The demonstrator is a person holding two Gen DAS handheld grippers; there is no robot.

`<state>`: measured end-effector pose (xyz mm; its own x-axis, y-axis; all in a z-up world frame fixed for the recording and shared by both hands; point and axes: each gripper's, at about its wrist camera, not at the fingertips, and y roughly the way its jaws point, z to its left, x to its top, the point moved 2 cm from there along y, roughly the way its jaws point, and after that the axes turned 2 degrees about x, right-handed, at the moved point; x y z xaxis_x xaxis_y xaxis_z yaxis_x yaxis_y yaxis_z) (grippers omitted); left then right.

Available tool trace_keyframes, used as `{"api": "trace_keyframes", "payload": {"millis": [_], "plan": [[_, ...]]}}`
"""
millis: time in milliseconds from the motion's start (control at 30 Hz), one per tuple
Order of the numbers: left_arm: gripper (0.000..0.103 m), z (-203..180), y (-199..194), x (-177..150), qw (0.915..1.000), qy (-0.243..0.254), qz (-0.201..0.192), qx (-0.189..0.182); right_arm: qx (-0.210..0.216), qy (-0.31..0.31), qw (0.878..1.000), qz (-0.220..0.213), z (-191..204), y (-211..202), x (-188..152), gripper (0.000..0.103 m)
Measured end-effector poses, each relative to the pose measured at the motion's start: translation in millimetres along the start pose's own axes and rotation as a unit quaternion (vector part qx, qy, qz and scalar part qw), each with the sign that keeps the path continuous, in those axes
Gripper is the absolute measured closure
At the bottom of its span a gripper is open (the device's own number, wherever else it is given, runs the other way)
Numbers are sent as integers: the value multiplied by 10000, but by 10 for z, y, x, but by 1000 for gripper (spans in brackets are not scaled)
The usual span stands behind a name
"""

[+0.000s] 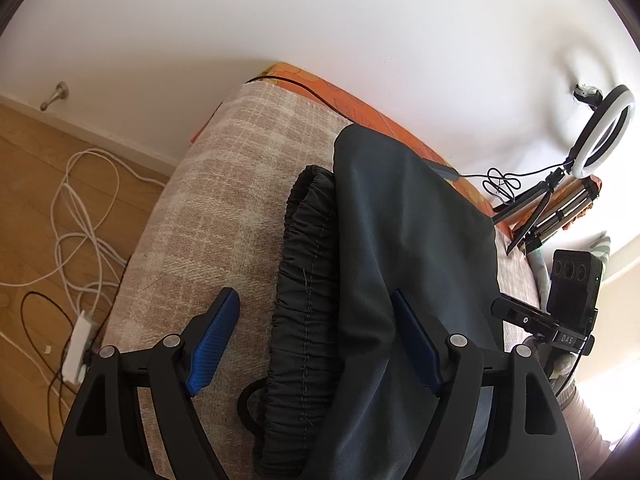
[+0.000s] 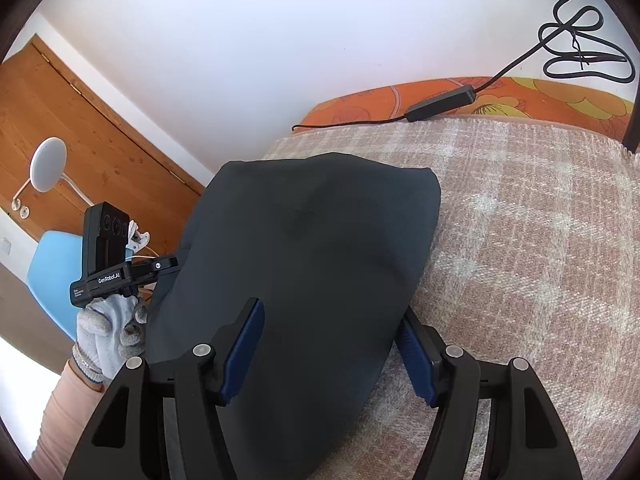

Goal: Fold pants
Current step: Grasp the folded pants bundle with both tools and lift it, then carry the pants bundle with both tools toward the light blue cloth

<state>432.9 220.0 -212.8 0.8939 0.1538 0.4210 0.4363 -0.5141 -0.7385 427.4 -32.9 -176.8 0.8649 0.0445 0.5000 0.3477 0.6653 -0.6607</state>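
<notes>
Bed: woven plaid blanket (image 2: 520, 240) | pants (image 2: 312, 248): dark, smooth, gathered elastic waistband (image 1: 304, 280) | left tool (image 1: 316, 344), right tool (image 2: 332, 352): both wide open astride cloth, gripping nothing.

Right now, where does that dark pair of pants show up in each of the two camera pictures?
Left wrist view: the pants fill the centre and lower right, gathered waistband on their left, between the open left gripper fingers.
Right wrist view: the pants fill the centre, folded smooth, waistband not in view.
Shared landmark: the orange flowered cover along the wall.
</notes>
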Motion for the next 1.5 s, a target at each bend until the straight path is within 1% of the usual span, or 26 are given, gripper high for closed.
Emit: {"api": "trace_keyframes", "payload": {"millis": [100,167,200,233,267,333,367,467,533,600,733,767,900,967,1000,1067,1100,1133,1167,1200,1233,1267,1300,1367,1400,1500], "plan": [[26,-25,11,-3,9997,212,-84,49,97,-108,9999,2,58,73,11,37],[28,-27,14,0,9997,176,-142,34,140,-149,9998,41,97,138,43,42],[42,-21,19,5,9998,93,-148,-72,151,-172,9997,57,121,171,57,43],[57,-8,48,4,9996,-65,-70,-252,132,-198,9997,49,147,203,72,50],[57,-7,53,1,9995,-154,-134,-232,124,-217,9996,96,174,244,74,60],[62,-67,55,-11,9998,96,-187,1,64,-299,9994,164,227,277,63,74],[63,-68,50,-18,9997,104,-211,46,21,-339,9993,159,247,283,58,82],[73,-63,-7,-20,9994,-19,-347,91,-113,-481,9987,133,300,267,52,88],[81,-120,-71,-26,9987,32,-479,171,-234,-548,9982,59,348,227,57,90],[84,-179,-141,-41,9980,36,-609,193,-407,-686,9968,-58,422,158,56,91],[85,-292,-244,-84,9968,155,-738,255,-650,-972,9929,-226,554,-51,25,92],[85,-309,-254,-90,9963,221,-759,337,-689,-1055,9917,-258,581,-101,27,93],[85,-257,-157,-55,9968,160,-642,444,-771,-971,9922,-142,581,-107,44,93],[85,-244,-135,-35,9968,211,-643,419,-899,-1070,9901,-93,612,-73,28,93],[84,-231,-114,-28,9970,259,-600,407,-861,-1070,9905,-27,612,-51,19,93],[72,-132,-64,8,9984,96,-406,369,-758,-932,9927,119,576,16,14,90],[61,-82,-39,18,9986,13,-373,371,-767,-910,9928,106,555,20,6,89],[54,-58,-11,18,9988,-45,-359,338,-731,-855,9936,121,527,22,-2,82],[54,-40,29,15,9993,-90,-301,202,-690,-734,9947,188,481,33,-10,71],[54,-35,37,15,9993,-90,-345,109,-635,-590,9959,266,431,37,-24,65],[56,-40,44,17,9993,-62,-364,74,-589,-484,9967,281,382,32,-45,63],[58,-49,53,16,9993,-47,-376,19,-533,-417,9972,305,339,41,-60,64],[70,-65,68,10,9994,-33,-339,-40,-456,-372,9978,315,305,50,-74,66],[76,-115,17,-7,9989,64,-468,59,-316,-334,9985,283,278,46,-77,89],[82,-146,-38,-17,9983,91,-566,48,-342,-359,9985,246,301,25,-73,90],[85,-231,-195,-57,9970,-19,-779,36,-640,-824,9945,46,501,-99,-47,92]]}}
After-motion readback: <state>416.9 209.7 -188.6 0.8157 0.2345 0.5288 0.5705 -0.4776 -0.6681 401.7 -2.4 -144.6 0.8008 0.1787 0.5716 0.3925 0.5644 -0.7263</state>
